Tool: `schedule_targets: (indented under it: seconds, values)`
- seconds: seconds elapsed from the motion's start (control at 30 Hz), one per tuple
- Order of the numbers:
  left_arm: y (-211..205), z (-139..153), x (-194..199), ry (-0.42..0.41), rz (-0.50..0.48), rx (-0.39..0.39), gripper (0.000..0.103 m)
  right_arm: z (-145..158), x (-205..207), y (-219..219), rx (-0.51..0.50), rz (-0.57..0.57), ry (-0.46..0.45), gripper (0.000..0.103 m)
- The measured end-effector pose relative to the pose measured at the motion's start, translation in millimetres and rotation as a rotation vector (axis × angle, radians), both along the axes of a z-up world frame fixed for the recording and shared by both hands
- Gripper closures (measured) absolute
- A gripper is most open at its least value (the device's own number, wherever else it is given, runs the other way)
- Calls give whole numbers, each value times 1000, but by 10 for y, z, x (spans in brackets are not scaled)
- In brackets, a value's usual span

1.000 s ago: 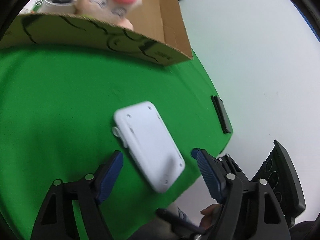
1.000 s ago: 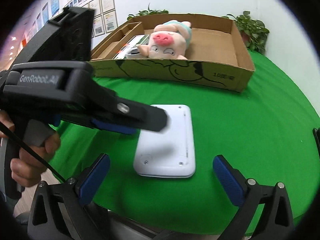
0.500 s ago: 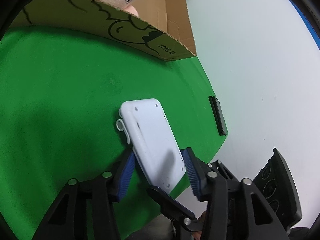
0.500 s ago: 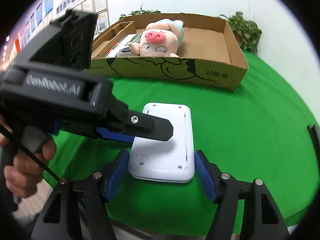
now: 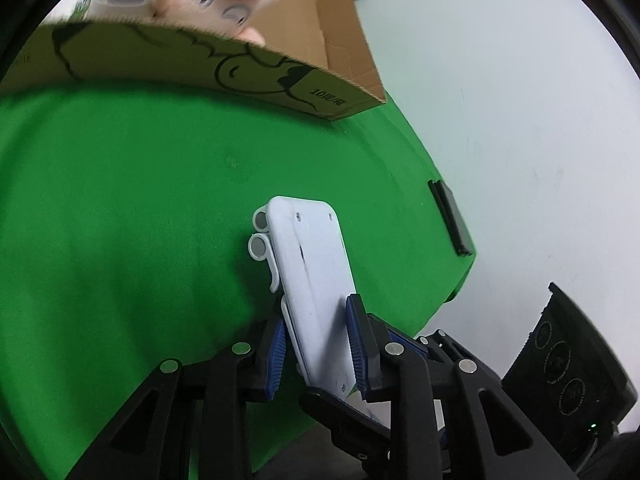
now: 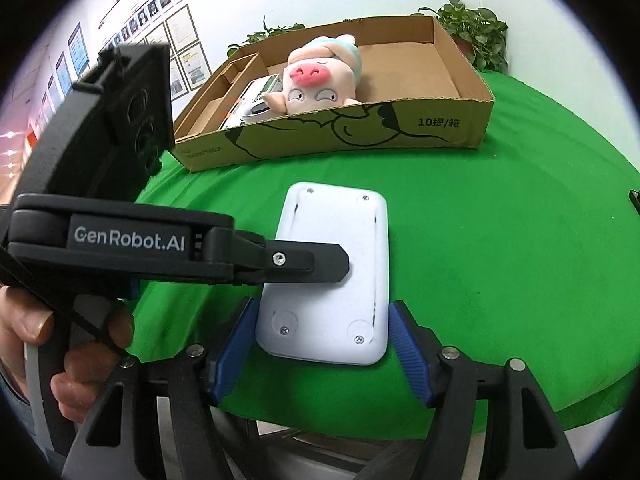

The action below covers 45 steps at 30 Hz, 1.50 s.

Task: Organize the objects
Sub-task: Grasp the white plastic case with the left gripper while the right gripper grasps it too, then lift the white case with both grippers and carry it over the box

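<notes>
Desk (image 6: 500, 248), round, green cloth cover. White case (image 6: 336, 276): flat, rounded corners, screws showing, lying near the desk's front edge. Left gripper (image 5: 316, 344): jaws clamped on the case across its thickness, one blue pad above and one below, reaching in from the case's left side as the right wrist view shows it. Right gripper (image 6: 324, 352): jaws closed on the near end of the case, a pad against each long side. Cardboard box (image 6: 400, 128): open top, at the back of the desk, well apart from the case. Plush pig (image 6: 320, 80): lying in the box, beside a white appliance (image 6: 260, 104). Black flat item (image 5: 452, 216): at the desk's right edge.
</notes>
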State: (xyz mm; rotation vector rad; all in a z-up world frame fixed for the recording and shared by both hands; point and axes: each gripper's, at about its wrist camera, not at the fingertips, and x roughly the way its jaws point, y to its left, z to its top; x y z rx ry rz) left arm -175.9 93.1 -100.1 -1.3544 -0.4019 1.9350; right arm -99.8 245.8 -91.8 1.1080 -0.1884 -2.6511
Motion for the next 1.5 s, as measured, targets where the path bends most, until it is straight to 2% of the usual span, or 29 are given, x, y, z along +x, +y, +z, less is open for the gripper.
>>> schedule_targets:
  seconds: [0.1, 0.2, 0.47, 0.53, 0.73, 0.83, 1.0, 1.17, 1.33, 1.5]
  values:
    - [-12, 150, 67, 47, -6, 0, 78, 128, 30, -21, 9, -10, 65, 37]
    - [-38, 443, 90, 125, -24, -6, 78, 316, 45, -22, 18, -17, 145, 37]
    - [121, 1581, 147, 473, -60, -21, 78, 1081, 54, -30, 78, -45, 482, 37]
    - [159, 1770, 135, 527, -59, -28, 78, 1200, 9, -31, 82, -41, 519, 37]
    - [224, 2172, -1, 612, -58, -40, 78, 1465, -187, -13, 69, -42, 566, 37]
    - [254, 2306, -181, 617, -56, -32, 78, 1562, -311, -8, 73, -42, 564, 37]
    - [314, 2427, -480, 587, -48, -40, 78, 1650, -648, 83, 49, -47, 491, 37]
    - [396, 2475, -709, 552, -68, -29, 78, 1704, -799, 149, 62, -62, 442, 37]
    - [549, 2428, -901, 535, -84, -35, 78, 1650, -892, 235, 57, -75, 405, 37]
    - [678, 2227, -1156, 483, -89, -43, 78, 1563, -1169, 305, 50, -75, 341, 37]
